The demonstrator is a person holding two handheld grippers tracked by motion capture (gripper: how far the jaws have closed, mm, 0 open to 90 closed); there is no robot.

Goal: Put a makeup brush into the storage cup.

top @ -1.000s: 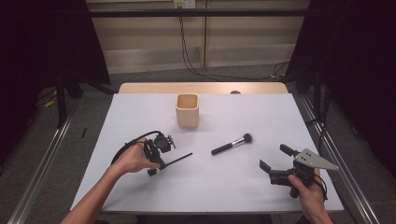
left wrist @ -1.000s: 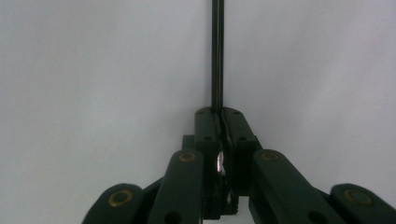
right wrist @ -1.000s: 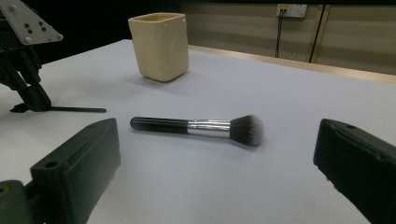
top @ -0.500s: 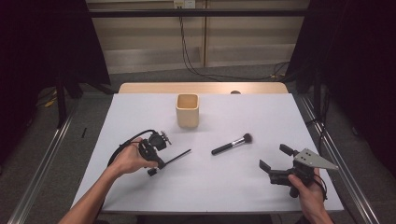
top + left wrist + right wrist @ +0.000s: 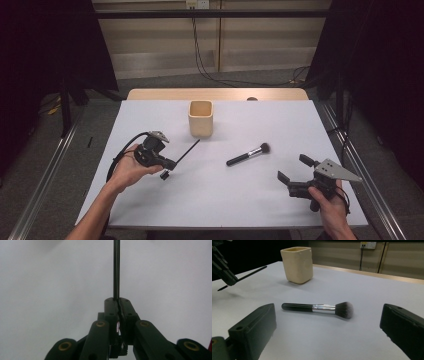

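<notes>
Left tongs [image 5: 167, 165] clamped tight on one end of a thin black stick [image 5: 187, 150], probably a slim brush or liner pencil, which juts from the jaw tips toward the beige square cup [image 5: 201, 118] and is carried clear of the white bench [image 5: 150, 120]; in the left gripper view the stick [image 5: 116, 270] runs straight up from between the closed pads. Right tongs [image 5: 296, 172] stand wide open and empty, low over the near right part of the bench, facing the powder brush [image 5: 318, 308], which lies flat between the two hands with its bristles toward the right.

Likely hazards: the grip sits at the very end of a narrow, smooth shaft, so the stick may pivot or slip out if swung quickly; its free tip could strike the cup's rim rather than enter the mouth, and might tip or push the cup.

Surroundings: the cup stands upright near the far middle of the bench, well apart from the powder brush. Nothing lies between the stick's tip and the cup. A cable [image 5: 122, 150] loops from the left tongs beside the hand.
</notes>
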